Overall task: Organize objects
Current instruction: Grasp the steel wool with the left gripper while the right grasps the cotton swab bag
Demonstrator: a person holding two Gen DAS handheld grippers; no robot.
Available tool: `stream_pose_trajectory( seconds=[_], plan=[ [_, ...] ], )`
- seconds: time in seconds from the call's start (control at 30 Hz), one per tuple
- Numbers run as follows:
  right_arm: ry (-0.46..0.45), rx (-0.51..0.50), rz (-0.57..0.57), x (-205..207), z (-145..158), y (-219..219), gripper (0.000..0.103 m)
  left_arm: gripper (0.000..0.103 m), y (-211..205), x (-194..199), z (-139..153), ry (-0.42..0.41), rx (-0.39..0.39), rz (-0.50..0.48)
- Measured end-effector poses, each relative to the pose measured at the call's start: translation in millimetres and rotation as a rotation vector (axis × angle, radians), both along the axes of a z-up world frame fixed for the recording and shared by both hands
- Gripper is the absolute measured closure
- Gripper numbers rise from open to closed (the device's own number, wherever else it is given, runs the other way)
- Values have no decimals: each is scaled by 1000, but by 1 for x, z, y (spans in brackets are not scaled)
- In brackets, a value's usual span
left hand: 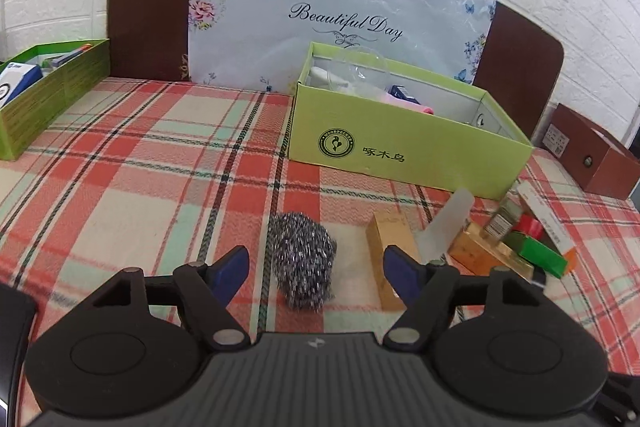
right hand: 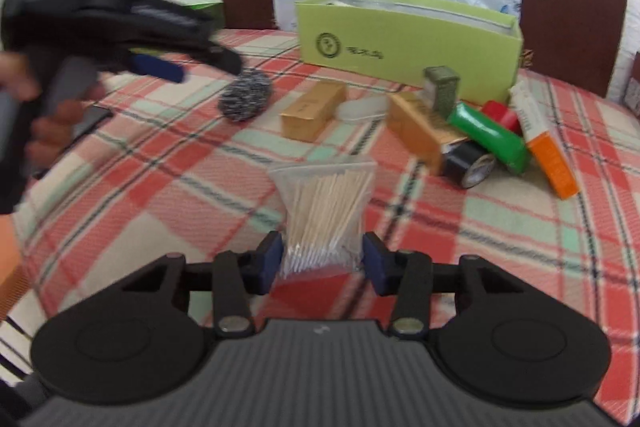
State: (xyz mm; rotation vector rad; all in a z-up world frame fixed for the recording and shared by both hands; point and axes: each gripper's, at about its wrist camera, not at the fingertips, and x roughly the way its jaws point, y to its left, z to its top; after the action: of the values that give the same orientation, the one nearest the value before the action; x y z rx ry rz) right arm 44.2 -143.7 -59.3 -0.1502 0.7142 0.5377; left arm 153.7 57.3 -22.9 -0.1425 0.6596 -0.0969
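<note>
A steel wool scourer [left hand: 302, 259] lies on the plaid cloth, in the gap of my left gripper [left hand: 315, 259]. That gripper is open and neither blue pad touches the scourer. From the right wrist view the left gripper [right hand: 200, 67] hovers just left of the scourer [right hand: 246, 97], held by a hand. A clear bag of cotton swabs [right hand: 324, 211] lies between the fingers of my right gripper [right hand: 323, 255]. Both blue pads press on its near end.
A light green box [left hand: 408, 147] with items inside stands behind; a darker green box [left hand: 52, 87] sits far left, a brown box [left hand: 592, 163] far right. Right of the scourer lie gold boxes [right hand: 314, 109], a green tube [right hand: 492, 135], black tape [right hand: 470, 163] and an orange box [right hand: 554, 167].
</note>
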Motion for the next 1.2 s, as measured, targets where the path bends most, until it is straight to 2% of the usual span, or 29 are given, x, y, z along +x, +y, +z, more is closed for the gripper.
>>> stream_pose_trajectory(
  seconds=[0.07,0.13,0.17,0.2,0.27,0.3,0.37,0.43,0.53,0.6,0.67,0.73,0.8,0.83,0.97,1.2],
  plan=[
    [-4,5,-2,-3,2,3,55,26,-1,13,-8,23,38,3],
    [0,14,-28,-2,4,3,51,31,1,23,-16,50,57,17],
    [0,23,-40,-2,5,3,50,45,4,26,-20,66,49,16],
    [2,32,-53,-1,6,2,48,66,7,27,-23,83,27,5],
    [2,31,-78,1,6,3,48,67,13,24,-25,105,-31,-13],
    [1,29,-82,2,6,4,48,68,11,18,-22,101,-16,-16],
    [7,32,-80,3,5,5,48,68,10,5,-18,109,-14,-38],
    [9,29,-80,3,4,7,48,68,9,-13,-13,124,-63,-80],
    [21,35,-80,4,2,7,48,66,-3,-41,-7,104,-24,-144],
    [22,40,-85,6,2,7,49,51,-9,-50,-6,97,13,-141],
    [20,29,-89,8,1,9,49,47,-10,-53,-4,82,24,-145],
    [9,12,-84,8,2,11,49,47,-12,-52,-4,76,41,-151],
    [2,5,-75,7,3,12,49,55,-11,-49,-5,88,55,-155],
    [4,4,-75,7,2,13,49,56,-10,-49,-6,91,54,-149],
    [5,8,-80,8,2,14,51,51,-7,-50,-6,91,40,-119],
    [0,-7,-77,7,0,16,56,50,-13,-48,-15,128,44,-137]
  ],
)
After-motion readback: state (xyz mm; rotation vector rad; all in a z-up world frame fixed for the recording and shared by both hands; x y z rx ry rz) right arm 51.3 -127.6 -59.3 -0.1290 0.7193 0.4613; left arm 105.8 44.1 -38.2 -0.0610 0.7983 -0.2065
